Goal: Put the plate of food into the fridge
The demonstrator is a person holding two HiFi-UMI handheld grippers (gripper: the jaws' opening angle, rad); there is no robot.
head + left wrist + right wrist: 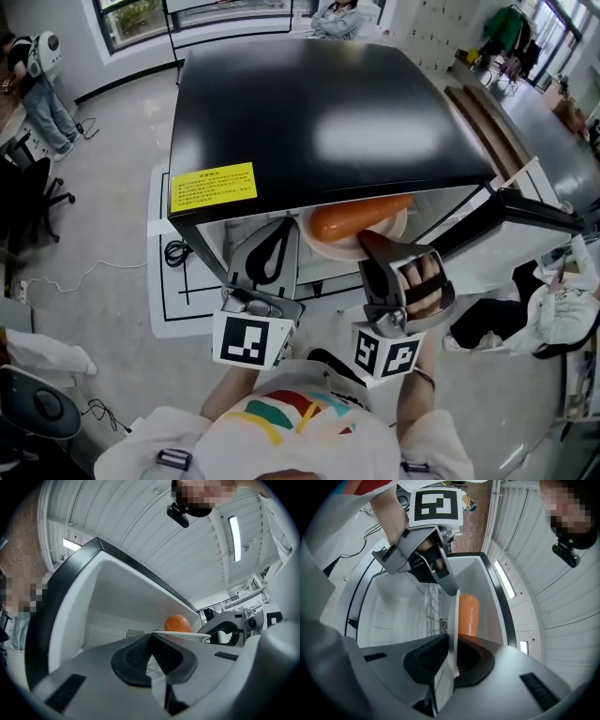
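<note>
White, thin-rimmed plate [330, 249], bearing a glossy, round-ended orange roll of food [361, 217], sits level in the open mouth of the fridge [319, 103] — a boxy unit with a shiny black top. The right gripper [452, 648] clamps the plate's rim between ribbed black pads. The left gripper [151, 637] — jaws pressed together — has its tips at the rim's left side.

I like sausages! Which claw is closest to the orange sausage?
The right claw: the long orange sausage lies just past its tips on the round white plate; the left claw grips the far rim.
</note>
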